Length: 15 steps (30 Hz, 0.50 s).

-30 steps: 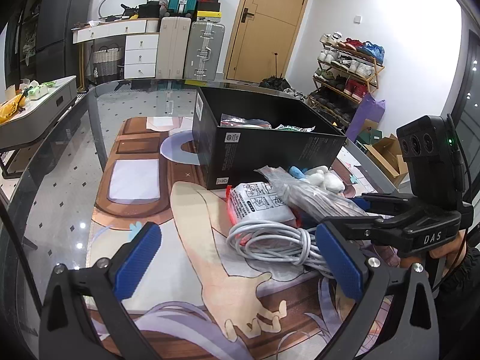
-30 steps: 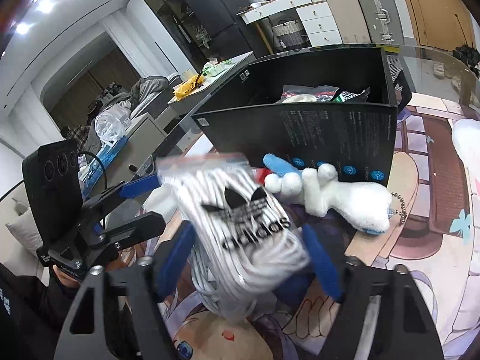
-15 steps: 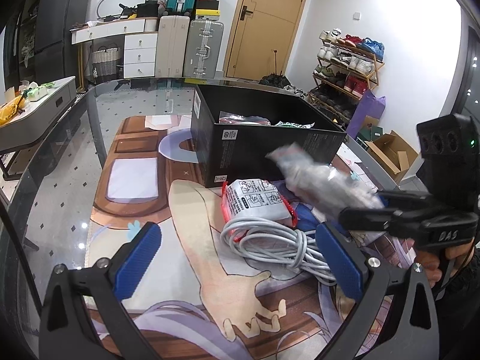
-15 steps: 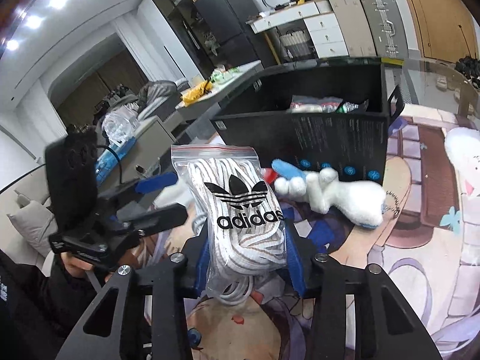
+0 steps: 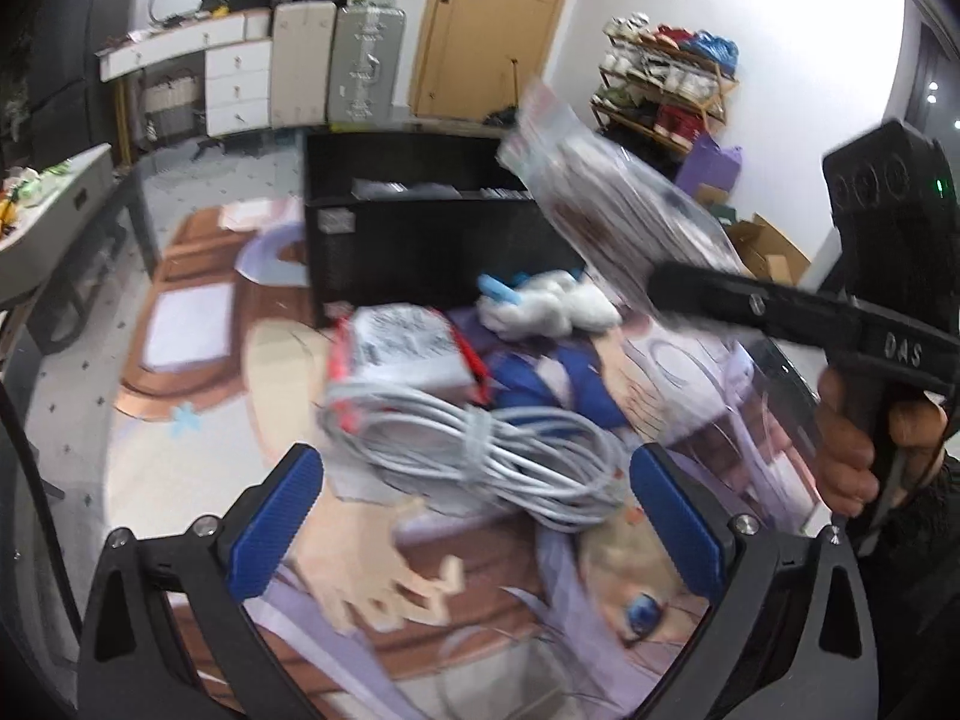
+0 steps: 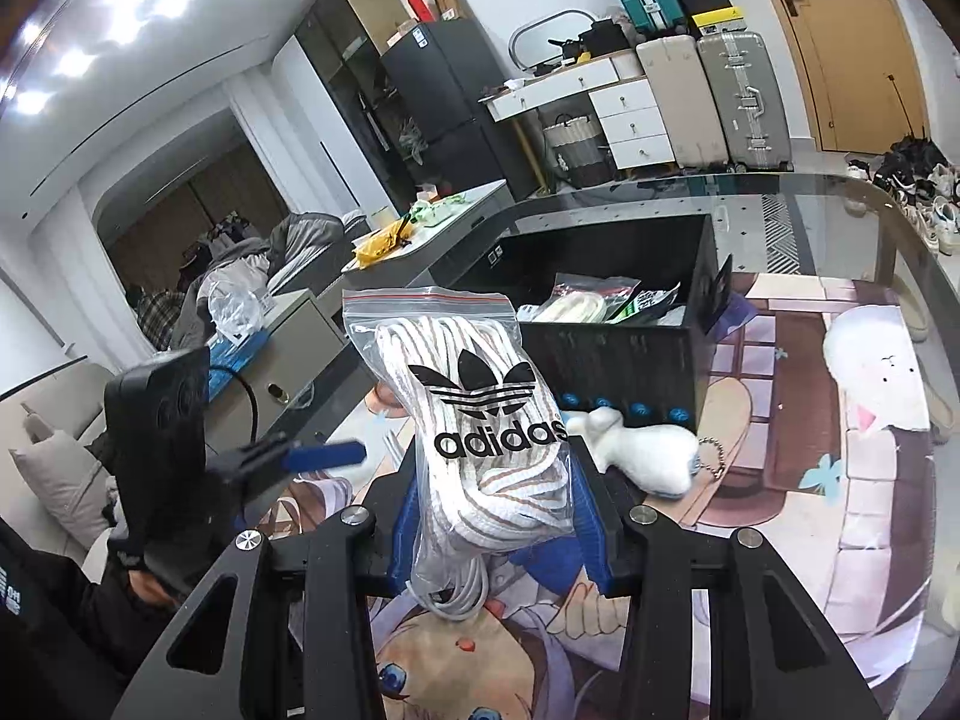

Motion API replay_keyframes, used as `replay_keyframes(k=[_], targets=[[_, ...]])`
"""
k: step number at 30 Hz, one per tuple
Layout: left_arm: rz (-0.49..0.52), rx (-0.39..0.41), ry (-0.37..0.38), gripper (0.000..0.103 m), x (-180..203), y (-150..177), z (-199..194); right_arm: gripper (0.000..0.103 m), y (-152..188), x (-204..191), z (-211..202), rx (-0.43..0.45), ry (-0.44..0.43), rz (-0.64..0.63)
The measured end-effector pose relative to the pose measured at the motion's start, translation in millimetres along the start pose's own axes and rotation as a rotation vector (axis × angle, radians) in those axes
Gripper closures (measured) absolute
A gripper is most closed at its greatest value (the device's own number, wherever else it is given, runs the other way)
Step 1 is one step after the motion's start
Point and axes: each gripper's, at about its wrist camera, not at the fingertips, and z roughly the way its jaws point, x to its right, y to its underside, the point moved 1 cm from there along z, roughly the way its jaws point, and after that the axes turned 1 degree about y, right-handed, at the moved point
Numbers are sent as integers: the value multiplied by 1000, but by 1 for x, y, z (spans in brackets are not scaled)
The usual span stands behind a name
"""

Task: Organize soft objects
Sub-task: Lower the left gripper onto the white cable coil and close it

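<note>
Item: my right hand-held gripper (image 6: 498, 516) clenched on the laces bag (image 6: 474, 414), black box (image 6: 636, 354) at one o'clock; left hand-held gripper (image 5: 474, 510) released; slick plastic may slip.

A tall black refrigerator (image 6: 444, 90) stands left of the white drawer cabinet (image 6: 630, 114), with two upright hard-shell suitcases (image 6: 714, 102) to that cabinet's right. Farther right is a closed wooden door (image 5: 492, 30), then a cluttered shoe rack (image 5: 666, 84).

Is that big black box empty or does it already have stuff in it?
Not empty: the black box holds several packets.
</note>
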Motion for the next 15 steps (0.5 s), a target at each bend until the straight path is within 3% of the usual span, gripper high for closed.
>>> replay_keyframes(k=[6,13,15], targets=[[-3,-40,52,3,15,1,10,60,-4,6,-7,13,14,17],[-94,-43,4,4,8,-8,24,60,-5,7,-8,11,17,22],[-101,-45,-29,11,8,-10,28,60,-4,8,-9,9,16,24]])
